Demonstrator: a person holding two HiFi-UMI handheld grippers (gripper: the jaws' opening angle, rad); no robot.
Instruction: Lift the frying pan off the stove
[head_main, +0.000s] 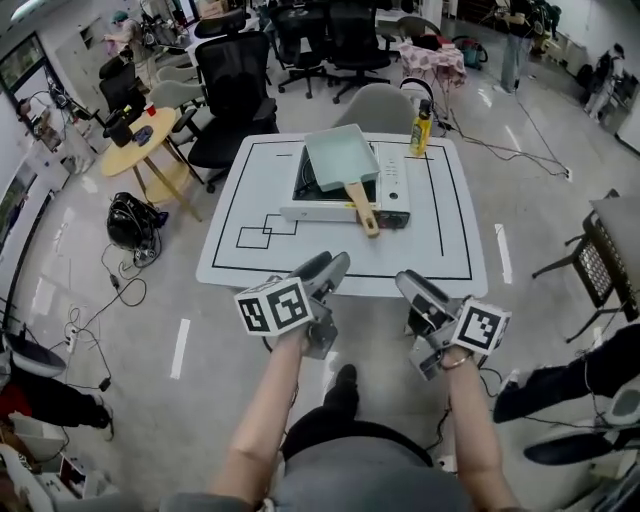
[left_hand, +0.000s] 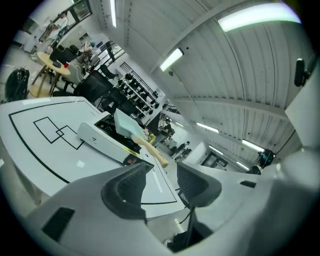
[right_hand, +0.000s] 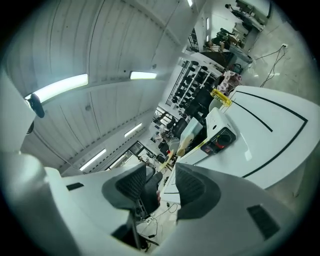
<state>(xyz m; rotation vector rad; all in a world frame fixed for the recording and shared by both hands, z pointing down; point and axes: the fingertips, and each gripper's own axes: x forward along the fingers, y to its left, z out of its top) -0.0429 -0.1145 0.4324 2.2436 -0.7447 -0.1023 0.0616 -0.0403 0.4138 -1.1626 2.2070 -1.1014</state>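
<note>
A pale green square frying pan (head_main: 342, 158) with a wooden handle (head_main: 362, 208) rests on a white portable stove (head_main: 345, 205) in the middle of the white table (head_main: 440, 240). The handle points toward me. My left gripper (head_main: 334, 268) hovers at the table's near edge, open, nothing between its jaws. My right gripper (head_main: 408, 287) is held just off the near edge, also open and empty. Both are well short of the pan. In the left gripper view the pan (left_hand: 127, 126) and stove (left_hand: 105, 142) lie ahead beyond the left gripper (left_hand: 162, 185). The right gripper view shows the stove (right_hand: 212, 132) past the right gripper (right_hand: 160, 187).
A yellow bottle (head_main: 421, 128) stands at the table's far right edge. Black lines and rectangles are taped on the tabletop. Office chairs (head_main: 235, 85) stand behind the table, a round wooden table (head_main: 140, 140) to the left, cables and a bag (head_main: 132, 222) on the floor.
</note>
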